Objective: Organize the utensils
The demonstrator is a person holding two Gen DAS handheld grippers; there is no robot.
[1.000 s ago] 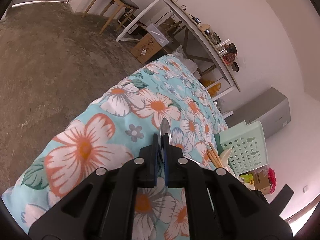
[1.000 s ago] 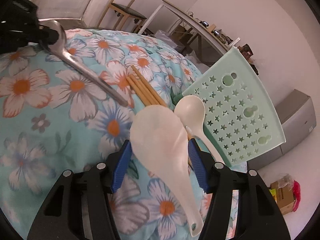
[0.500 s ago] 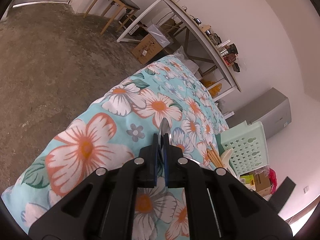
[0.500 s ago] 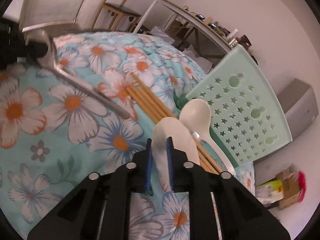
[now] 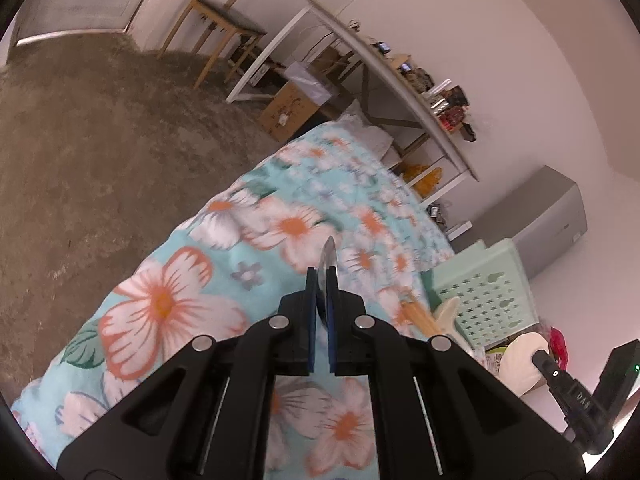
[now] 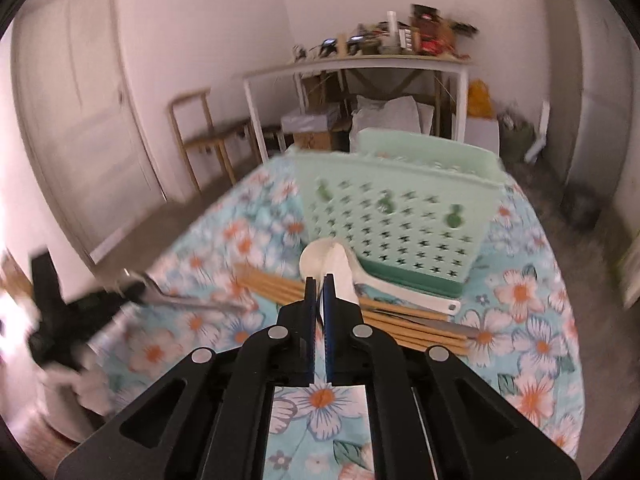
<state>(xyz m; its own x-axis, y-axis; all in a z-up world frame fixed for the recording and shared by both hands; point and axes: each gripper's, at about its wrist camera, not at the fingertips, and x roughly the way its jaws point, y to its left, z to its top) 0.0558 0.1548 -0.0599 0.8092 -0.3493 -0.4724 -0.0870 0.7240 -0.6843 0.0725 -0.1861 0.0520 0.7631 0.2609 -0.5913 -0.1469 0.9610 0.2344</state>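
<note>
Utensils: your right gripper (image 6: pixel 319 286) has just clamped the white rice paddle (image 6: pixel 340 268) and lifted it; left gripper (image 5: pixel 321 280) pinches the metal spoon (image 5: pixel 329 250); basket (image 6: pixel 400 216) next.

wrist views, angled down, sharing basket (image 5: pixel 482 300) (image 6: pixel 394 216)

Left gripper (image 5: pixel 322 280) and right gripper (image 6: pixel 319 286) both clamped, angled downward.
</note>
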